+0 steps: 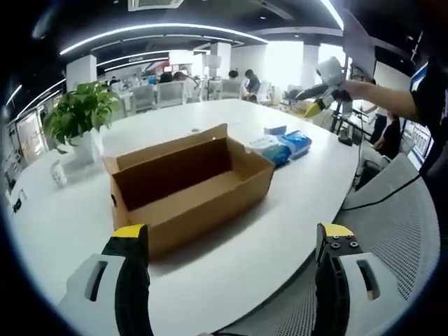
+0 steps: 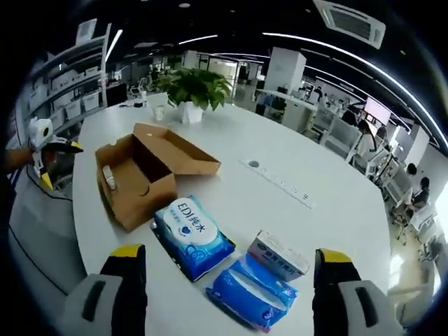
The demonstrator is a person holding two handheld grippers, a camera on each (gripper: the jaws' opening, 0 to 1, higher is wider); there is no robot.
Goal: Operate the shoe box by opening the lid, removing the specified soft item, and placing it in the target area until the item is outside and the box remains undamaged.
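Left tongs (image 1: pixel 231 241): spread, empty, held just short of the shoe box (image 1: pixel 189 185).
Right tongs (image 2: pixel 227 262): spread, empty, above the wet-wipe packs.
Shoe box: open on the white table (image 1: pixel 245 266), lid flap up on its far side.
Wet-wipe pack (image 2: pixel 192 236): blue-white, outside, just beside the shoe box.
Second blue pack (image 2: pixel 250 292): beyond the first, further from the shoe box.
Small carton (image 2: pixel 278 255): touching the second pack.
Potted plant (image 1: pixel 80 115): behind the shoe box, well apart.
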